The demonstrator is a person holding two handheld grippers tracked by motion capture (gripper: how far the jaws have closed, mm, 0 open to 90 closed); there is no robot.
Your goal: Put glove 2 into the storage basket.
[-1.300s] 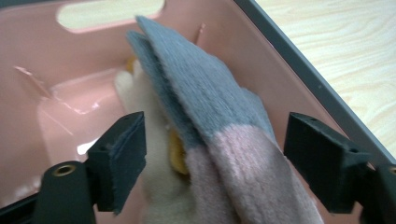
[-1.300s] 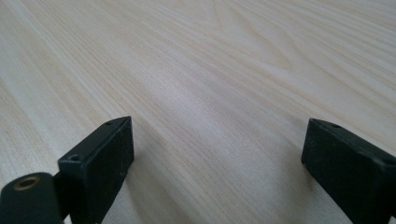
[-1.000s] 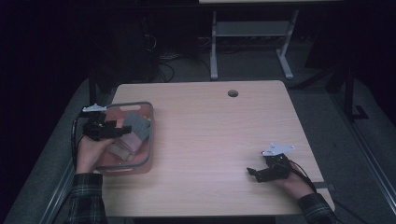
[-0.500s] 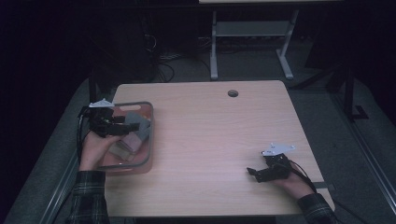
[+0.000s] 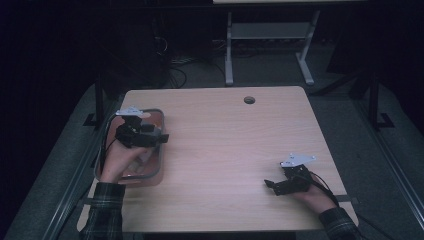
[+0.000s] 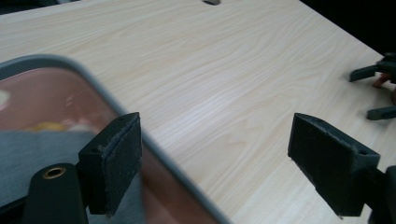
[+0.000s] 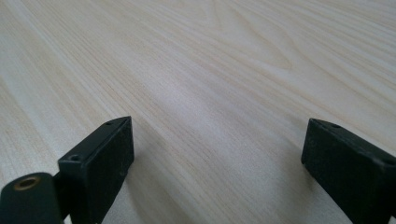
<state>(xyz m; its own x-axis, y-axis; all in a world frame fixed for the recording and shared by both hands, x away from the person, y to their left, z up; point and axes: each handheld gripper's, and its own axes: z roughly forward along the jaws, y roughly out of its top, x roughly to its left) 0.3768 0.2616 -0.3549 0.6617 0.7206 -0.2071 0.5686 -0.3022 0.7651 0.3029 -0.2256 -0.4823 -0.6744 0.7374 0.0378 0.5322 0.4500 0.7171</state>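
While over bin rim, left hand-held gripper wide open, w/ nothing held

light wood-grain table, a round dark cable port near its far edge, centre. behind the table, on dark grey floor, a grey metal desk frame with two legs and feet. tangle of black cables on the floor at far left. surroundings dim.
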